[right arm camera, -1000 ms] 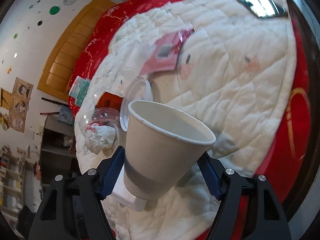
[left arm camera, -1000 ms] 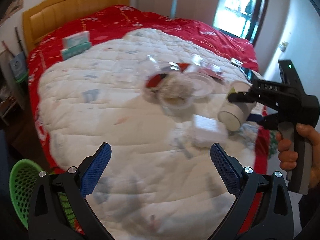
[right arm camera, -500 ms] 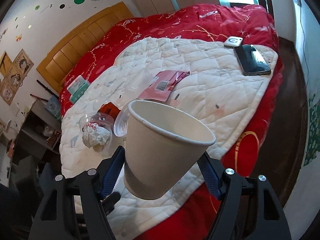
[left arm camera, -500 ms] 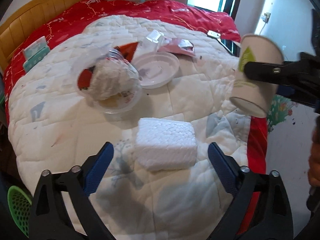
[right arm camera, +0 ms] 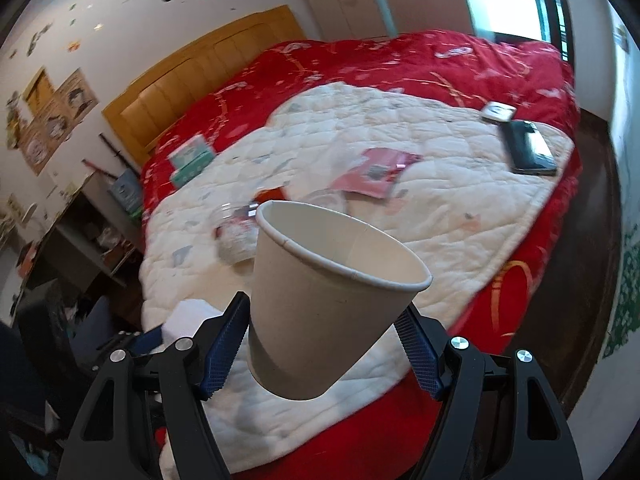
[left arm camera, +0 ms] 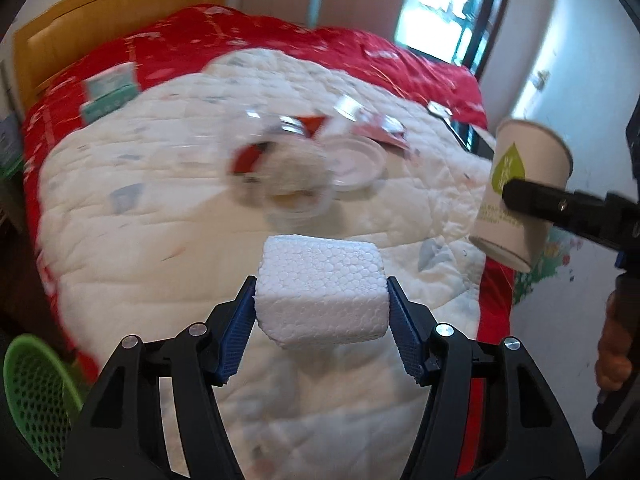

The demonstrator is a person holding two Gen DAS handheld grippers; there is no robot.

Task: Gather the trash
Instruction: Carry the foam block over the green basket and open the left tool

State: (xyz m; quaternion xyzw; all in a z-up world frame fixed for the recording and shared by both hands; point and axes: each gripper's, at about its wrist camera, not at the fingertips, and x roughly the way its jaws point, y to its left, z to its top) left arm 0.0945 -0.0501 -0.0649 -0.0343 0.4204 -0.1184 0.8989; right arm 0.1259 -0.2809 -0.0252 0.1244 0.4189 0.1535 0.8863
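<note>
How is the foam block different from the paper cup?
The foam block is a bumpy white solid chunk; the paper cup is smooth, hollow and round, with a green leaf print. The block sits between the closing left gripper; the cup is tilted in the right gripper. Both are light trash, held above the bed.

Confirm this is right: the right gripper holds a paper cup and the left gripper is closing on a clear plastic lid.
Not quite. The left gripper is closing on a white foam block, not a lid; the left wrist view shows it between the blue pads. The right gripper does hold the paper cup.
</note>
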